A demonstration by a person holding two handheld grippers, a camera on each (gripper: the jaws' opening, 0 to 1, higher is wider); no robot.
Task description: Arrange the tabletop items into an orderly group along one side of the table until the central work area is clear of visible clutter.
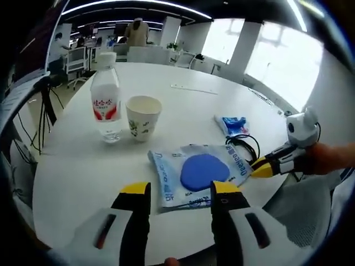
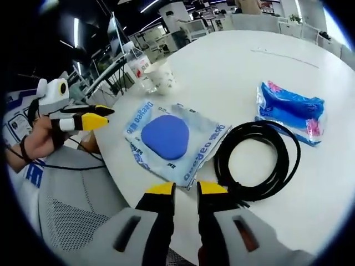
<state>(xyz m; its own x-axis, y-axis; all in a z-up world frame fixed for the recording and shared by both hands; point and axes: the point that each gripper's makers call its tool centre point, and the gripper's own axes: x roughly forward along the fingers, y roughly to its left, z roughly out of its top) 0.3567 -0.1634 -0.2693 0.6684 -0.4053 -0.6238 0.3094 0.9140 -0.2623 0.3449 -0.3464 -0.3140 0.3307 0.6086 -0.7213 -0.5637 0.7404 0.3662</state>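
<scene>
On the white round table (image 1: 222, 105), a clear pouch with a blue pad (image 1: 201, 170) is seen lying flat near the front edge. Just short of it, the left gripper (image 1: 180, 191) is held level, jaws parted and gripping nothing. At the pouch's opposite edge the right gripper (image 2: 185, 190) is poised, jaws narrowly apart, nothing clasped. A coiled black cable (image 2: 256, 159) is seen beside it, a blue packet (image 2: 291, 111) beyond. A water bottle (image 1: 106, 100) and paper cup (image 1: 143, 116) are stood together.
</scene>
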